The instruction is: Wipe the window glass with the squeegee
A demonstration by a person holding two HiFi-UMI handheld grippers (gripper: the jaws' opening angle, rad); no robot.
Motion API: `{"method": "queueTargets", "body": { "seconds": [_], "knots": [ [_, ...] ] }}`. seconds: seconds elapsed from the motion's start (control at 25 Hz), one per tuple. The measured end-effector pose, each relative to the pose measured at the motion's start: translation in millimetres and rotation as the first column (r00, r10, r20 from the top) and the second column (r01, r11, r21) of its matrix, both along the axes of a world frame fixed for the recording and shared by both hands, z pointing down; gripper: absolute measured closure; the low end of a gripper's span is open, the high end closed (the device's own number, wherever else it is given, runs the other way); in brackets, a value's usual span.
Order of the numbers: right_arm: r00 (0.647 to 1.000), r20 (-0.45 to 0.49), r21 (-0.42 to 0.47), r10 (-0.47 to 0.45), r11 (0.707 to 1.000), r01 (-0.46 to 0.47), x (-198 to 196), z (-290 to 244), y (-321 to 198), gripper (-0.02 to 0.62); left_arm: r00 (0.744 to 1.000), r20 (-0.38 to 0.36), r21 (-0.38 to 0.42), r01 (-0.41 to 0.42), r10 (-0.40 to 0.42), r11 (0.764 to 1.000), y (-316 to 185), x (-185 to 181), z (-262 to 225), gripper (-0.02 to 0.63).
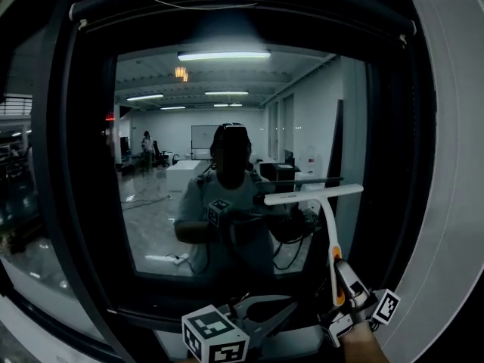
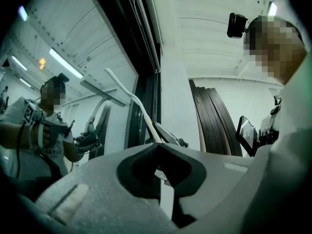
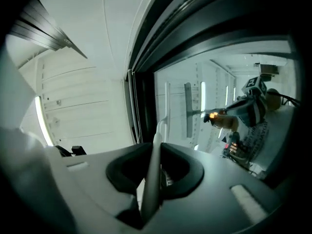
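The squeegee [image 1: 313,195] has a white blade lying across the right part of the window glass [image 1: 159,225], and its thin handle with an orange band runs down to my right gripper [image 1: 338,297]. That gripper is shut on the handle. In the right gripper view the handle [image 3: 151,179] passes up between the jaws of the right gripper [image 3: 157,143]. My left gripper [image 1: 283,308] hangs low at the sill, apart from the squeegee. Its jaws meet at the tips in the left gripper view [image 2: 156,146] with nothing between them. The squeegee [image 2: 139,106] shows beyond them against the glass.
A thick dark window frame [image 1: 76,203] surrounds the glass, with a white wall [image 1: 454,165] at the right. The glass mirrors the person, both grippers and a lit room. A roller blind [image 1: 242,6] sits rolled up along the top.
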State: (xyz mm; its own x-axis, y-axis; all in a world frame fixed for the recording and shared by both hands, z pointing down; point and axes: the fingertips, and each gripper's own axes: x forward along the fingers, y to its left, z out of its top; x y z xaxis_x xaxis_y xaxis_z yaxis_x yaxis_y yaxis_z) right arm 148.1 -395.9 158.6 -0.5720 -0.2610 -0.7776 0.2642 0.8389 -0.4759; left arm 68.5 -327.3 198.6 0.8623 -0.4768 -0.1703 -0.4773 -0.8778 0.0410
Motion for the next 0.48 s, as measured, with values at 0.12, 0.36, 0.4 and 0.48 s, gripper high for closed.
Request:
{"method": "queueTargets", "body": {
  "seconds": [0.12, 0.36, 0.4, 0.48],
  "knots": [
    [1.000, 0.009, 0.055, 0.002, 0.999, -0.003, -27, -43, -5, 0.532, 1.000, -0.010, 0.041, 0.024, -0.023, 0.999, 7, -21, -24, 0.606],
    [0.997, 0.073, 0.136, -0.029, 0.991, 0.019, -68, -112, -14, 0.532, 0.997, -0.028, 0.104, 0.068, -0.066, 0.992, 13, -55, -67, 0.606],
    [0.997, 0.075, 0.147, -0.031, 0.989, 0.020, -74, -120, -15, 0.532, 0.997, -0.033, 0.113, 0.079, -0.076, 0.990, 13, -61, -73, 0.606],
    [0.996, 0.080, 0.163, -0.033, 0.986, 0.020, -84, -134, -18, 0.532, 0.995, -0.038, 0.128, 0.094, -0.090, 0.987, 11, -70, -81, 0.606]
  ]
}}
